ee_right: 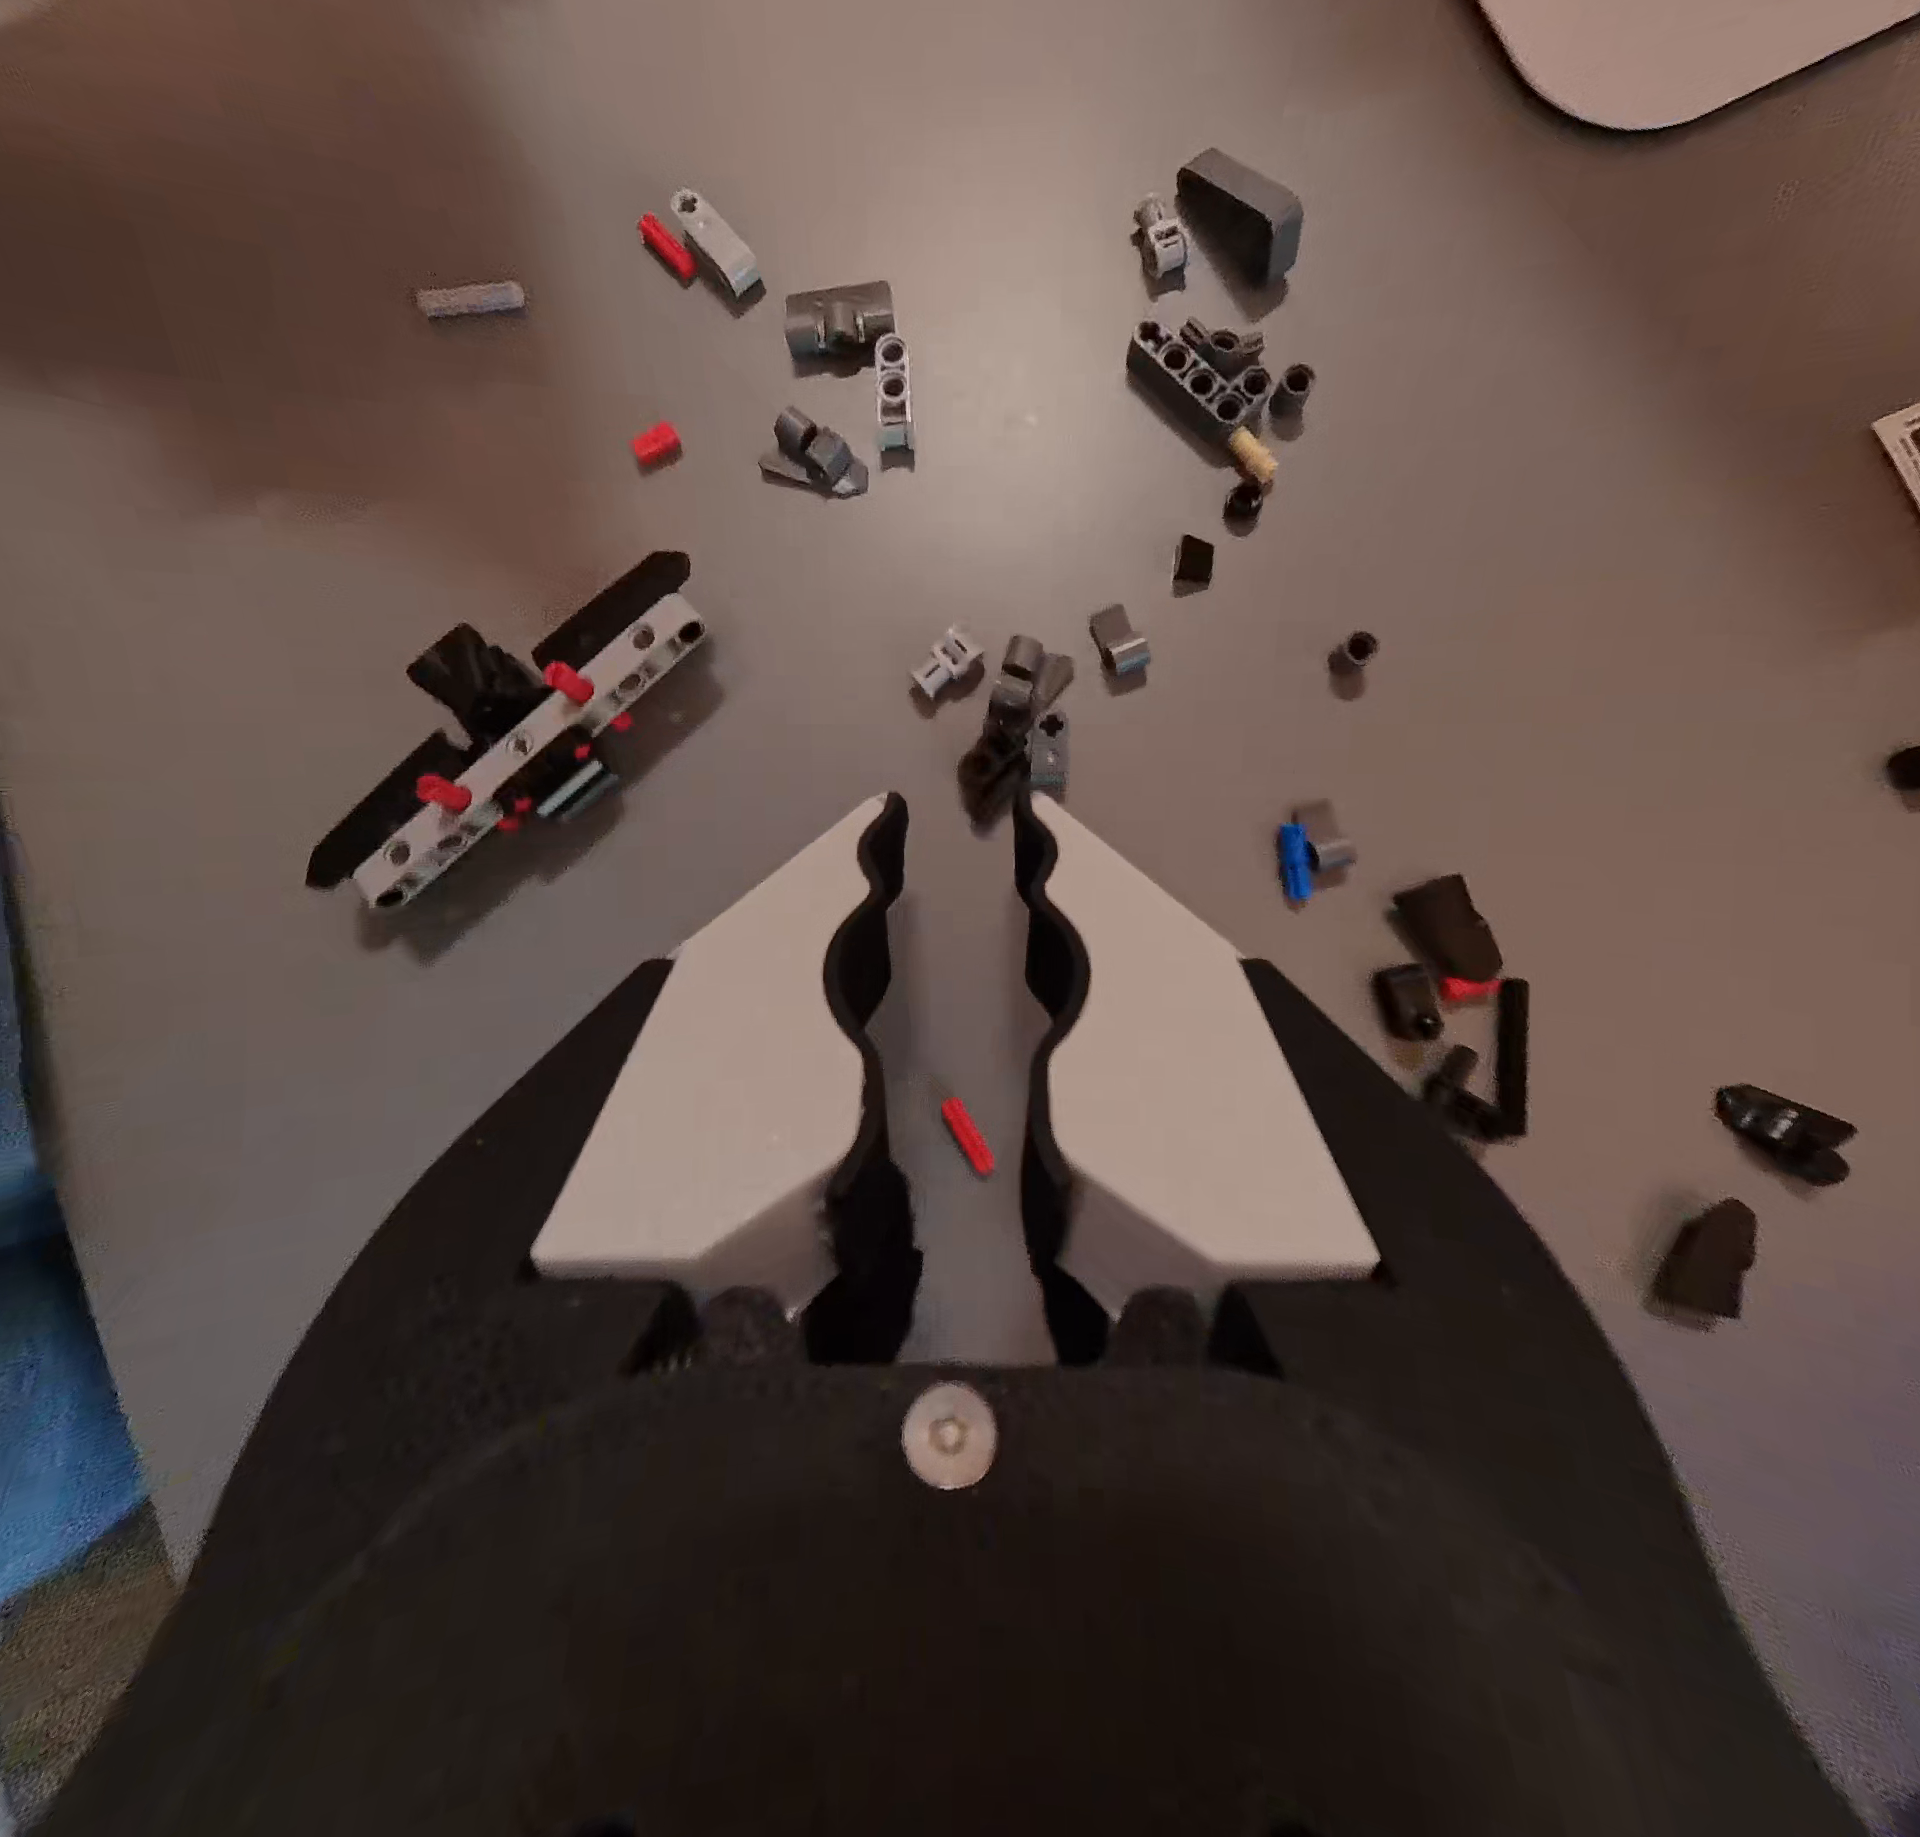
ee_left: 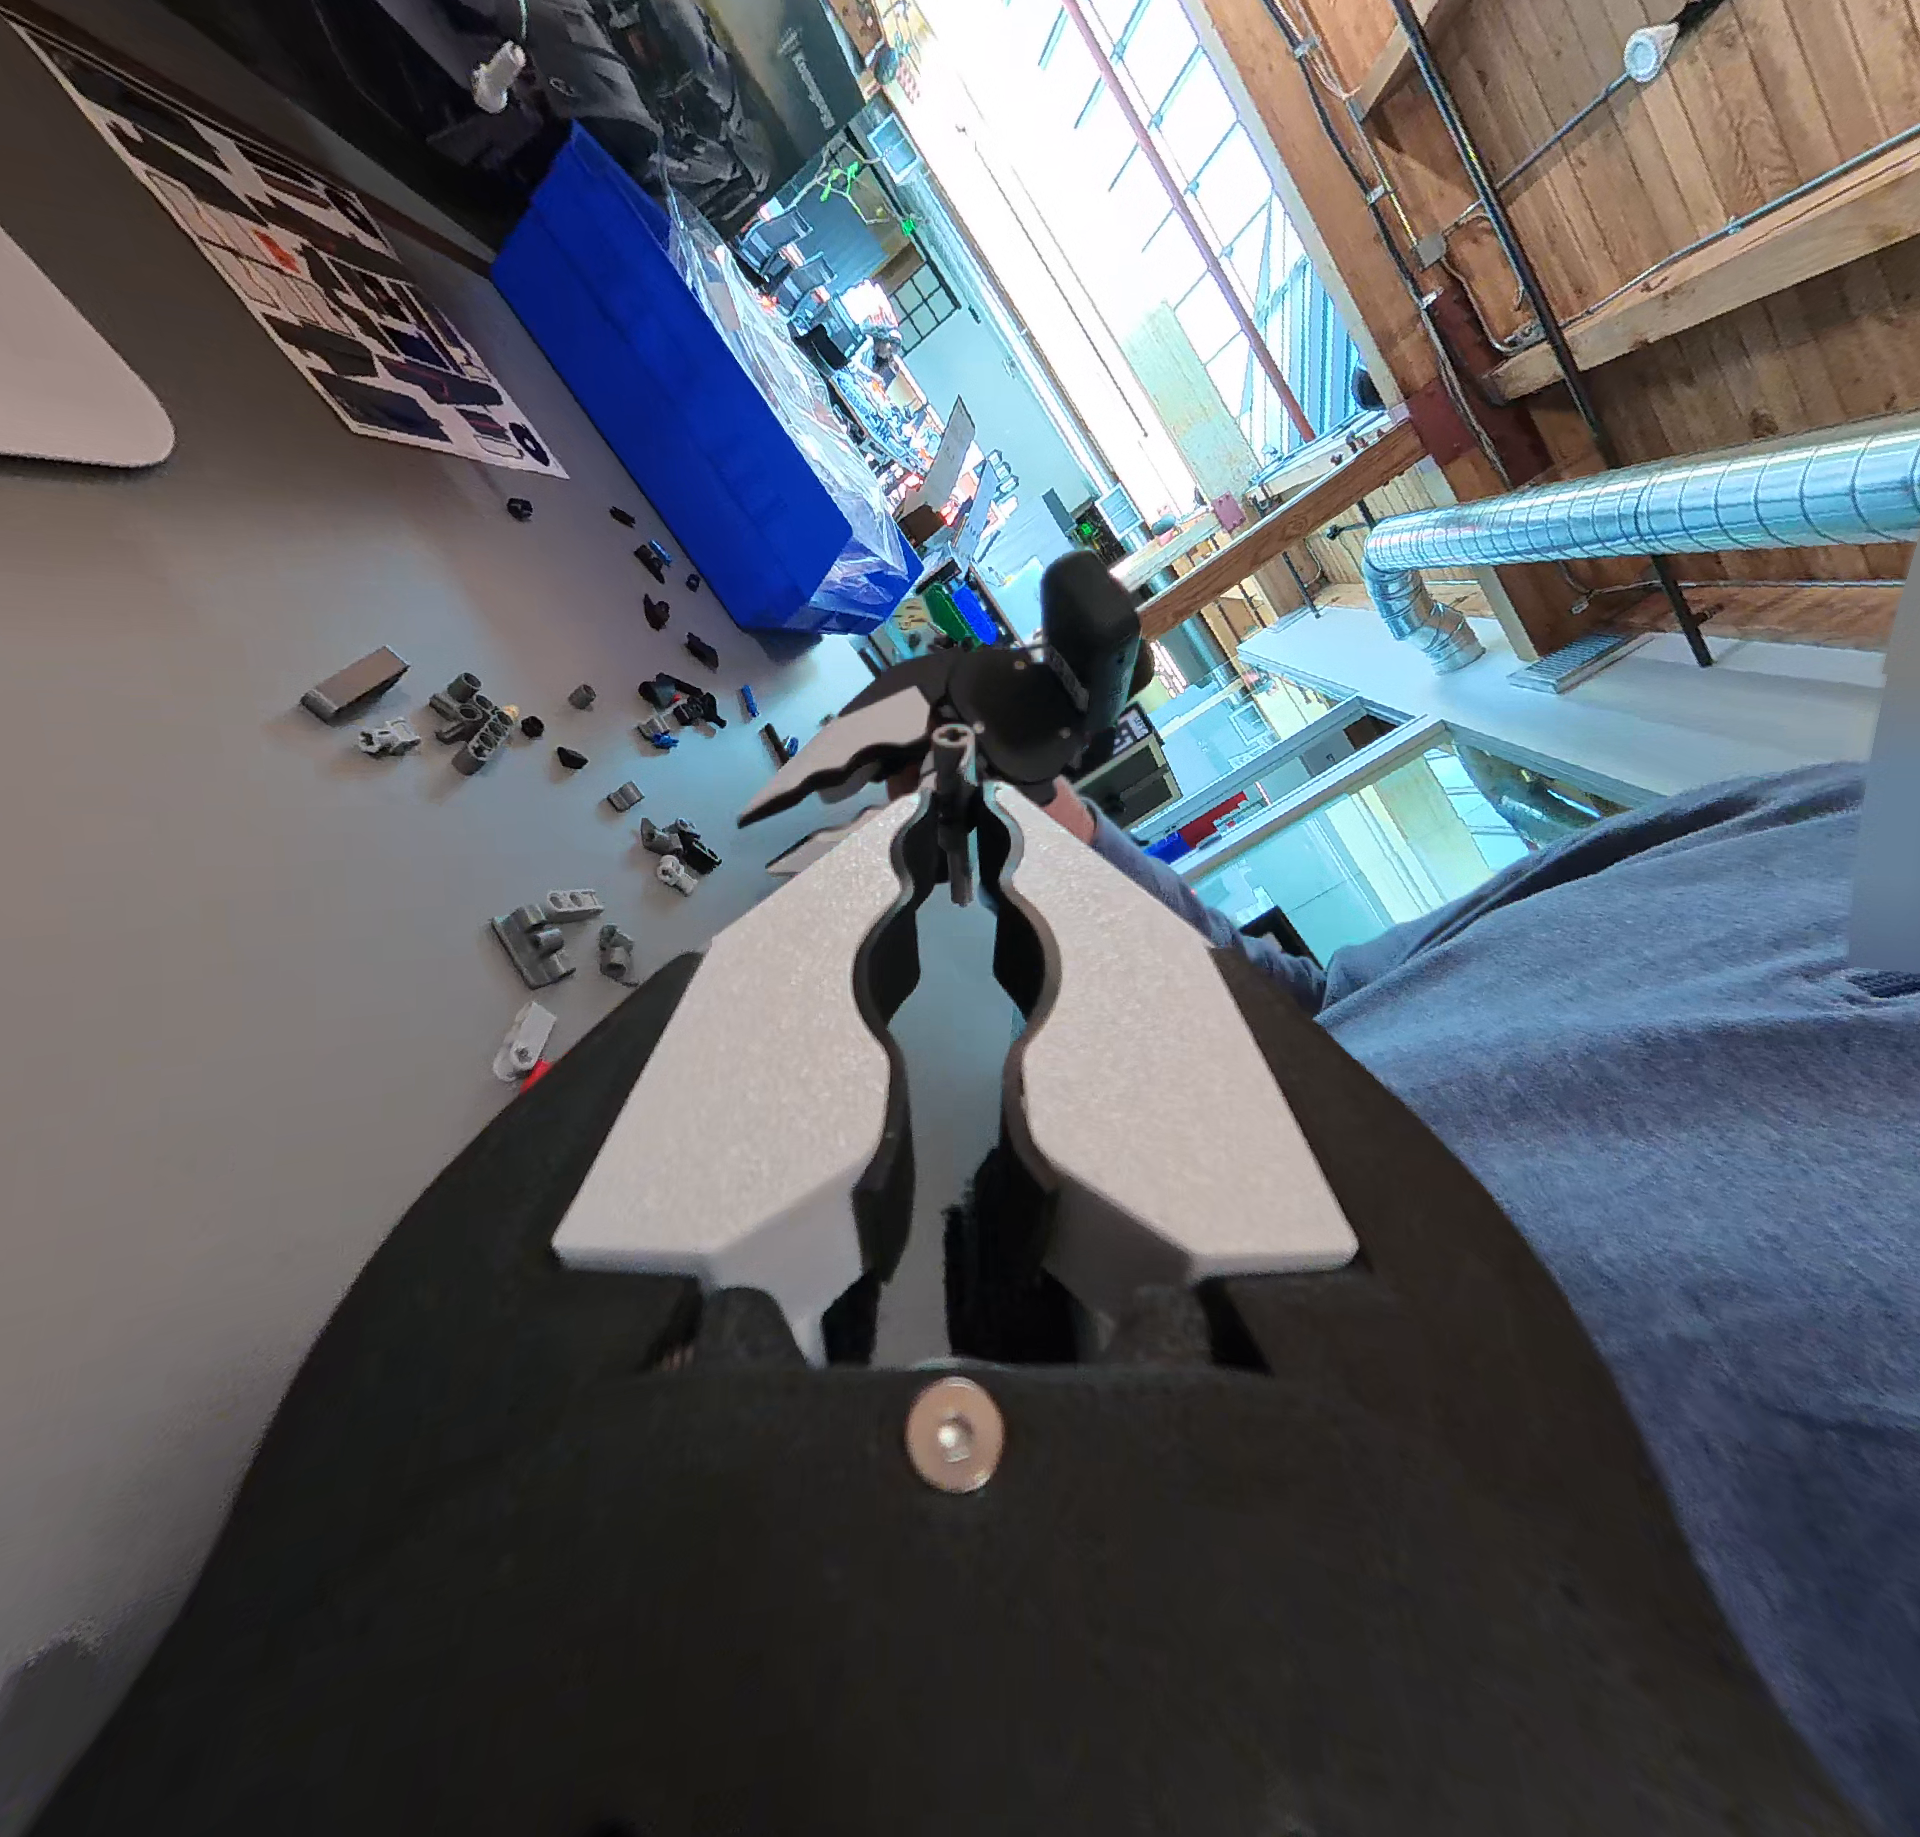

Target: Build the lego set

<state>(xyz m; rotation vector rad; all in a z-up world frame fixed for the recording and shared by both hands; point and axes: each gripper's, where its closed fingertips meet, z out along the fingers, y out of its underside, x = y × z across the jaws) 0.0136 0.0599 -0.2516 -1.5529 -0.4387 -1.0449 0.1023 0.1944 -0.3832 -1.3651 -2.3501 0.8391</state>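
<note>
The axle piece [ee_left: 954,831], a thin dark pin with a grey connector on its far end, is sitting clamped at the very tips of the left gripper [ee_left: 951,821], raised off the table [ee_left: 208,852]. The sub-assembly [ee_right: 509,738], a grey beam with red pins and black panels, is lying on the table to the left of the right gripper [ee_right: 956,811], untouched. The right gripper is hanging over the loose parts [ee_right: 1013,717] with its fingers apart and nothing between them; a red pin [ee_right: 967,1136] is lying on the table beneath the gap.

Risks, as judged:
- The left hold is resting on the tips only. Any side load during mating is likely to twist the axle piece or flick it out.
- The right gripper's tips are sitting just beside a cluster of small dark parts; closing here may be catching two at once or scattering them.
- The right view is blurred, so the cluster's make-up cannot be told.

Writing: a printed sheet [ee_left: 301,249] is lying beside a blue bin [ee_left: 665,395]; its content is not being reported. No brand is being identified on the parts.
</note>
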